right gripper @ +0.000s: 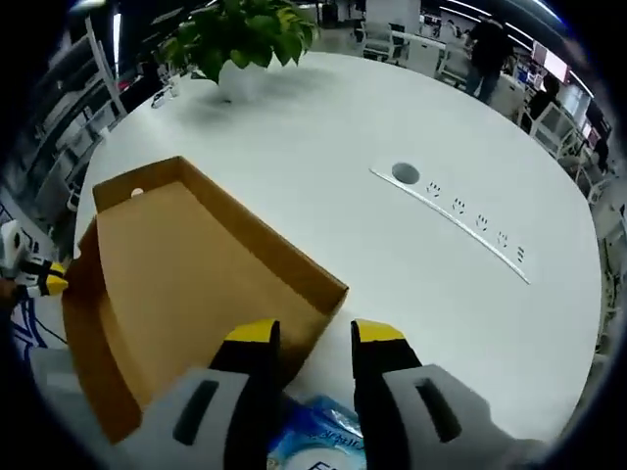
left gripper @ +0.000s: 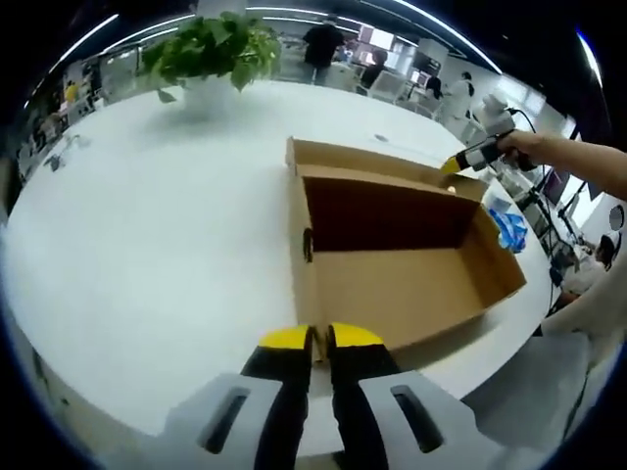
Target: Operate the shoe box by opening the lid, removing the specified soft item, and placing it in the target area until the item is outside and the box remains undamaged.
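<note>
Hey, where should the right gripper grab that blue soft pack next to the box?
Grip the blue pack across its near crinkled edge, coming straight down from above. It lies flat on the table just outside the open box, directly under the right gripper, whose jaws stand open.

brown cardboard shoe box (left gripper: pixel 402 264) open on white table, lid flap (right gripper: pixel 186 284) folded back; blue-white soft packet (right gripper: pixel 318 436) at 6 o'clock in the right gripper view.

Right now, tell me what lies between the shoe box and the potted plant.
Bare white tabletop between shoe box and potted plant, in the left gripper view.
</note>
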Available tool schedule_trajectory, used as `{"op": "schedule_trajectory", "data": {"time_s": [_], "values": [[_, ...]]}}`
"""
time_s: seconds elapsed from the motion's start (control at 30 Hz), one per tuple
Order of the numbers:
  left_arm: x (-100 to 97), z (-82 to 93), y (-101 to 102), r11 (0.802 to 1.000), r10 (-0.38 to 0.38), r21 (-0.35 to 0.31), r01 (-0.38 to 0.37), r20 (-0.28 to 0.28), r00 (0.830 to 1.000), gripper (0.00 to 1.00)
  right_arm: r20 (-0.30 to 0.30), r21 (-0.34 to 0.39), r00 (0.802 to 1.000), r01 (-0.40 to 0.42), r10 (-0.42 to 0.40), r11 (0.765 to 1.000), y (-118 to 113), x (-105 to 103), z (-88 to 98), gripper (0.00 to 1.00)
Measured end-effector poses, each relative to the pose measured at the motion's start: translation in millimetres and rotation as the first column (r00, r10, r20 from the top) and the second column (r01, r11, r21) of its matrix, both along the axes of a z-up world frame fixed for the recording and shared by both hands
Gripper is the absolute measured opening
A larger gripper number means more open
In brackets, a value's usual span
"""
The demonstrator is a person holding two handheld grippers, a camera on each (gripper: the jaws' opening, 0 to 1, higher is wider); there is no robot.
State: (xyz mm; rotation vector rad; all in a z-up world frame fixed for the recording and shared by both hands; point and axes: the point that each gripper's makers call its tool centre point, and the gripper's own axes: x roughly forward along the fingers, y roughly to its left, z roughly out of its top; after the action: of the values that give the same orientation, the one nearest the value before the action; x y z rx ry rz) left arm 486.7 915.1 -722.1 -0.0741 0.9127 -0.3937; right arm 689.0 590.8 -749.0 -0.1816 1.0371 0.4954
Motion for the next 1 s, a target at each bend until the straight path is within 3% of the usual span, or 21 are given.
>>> {"op": "schedule_trajectory", "data": {"time_s": [0.13, 0.27, 0.4, 1.0], "values": [[0.6, -0.6, 0, 1.0, 0.0, 0.003, 0.0, -0.002, 1.0, 0.03, -0.012, -0.01, 1.0, 0.025, -0.025, 1.0, 0, 2, -8.0, 0.21], [0.5, -0.9, 0, 1.0, 0.005, -0.002, -0.005, -0.005, 1.0, 0.03, -0.028, -0.014, 0.999, 0.04, -0.04, 0.999, 1, -1, -10.7, 0.1], [0.2, -1.0, 0, 1.0, 0.009, -0.007, -0.009, -0.007, 1.0, 0.03, -0.023, -0.017, 0.998, 0.05, -0.05, 0.999, 1, -1, -10.8, 0.09], [-0.6, -2.0, 0, 1.0, 0.011, 0.011, -0.01, -0.013, 1.0, 0.03, 0.068, 0.032, 0.989, 0.131, -0.132, 0.991, -5, -1, 19.8, 0.04]]}}
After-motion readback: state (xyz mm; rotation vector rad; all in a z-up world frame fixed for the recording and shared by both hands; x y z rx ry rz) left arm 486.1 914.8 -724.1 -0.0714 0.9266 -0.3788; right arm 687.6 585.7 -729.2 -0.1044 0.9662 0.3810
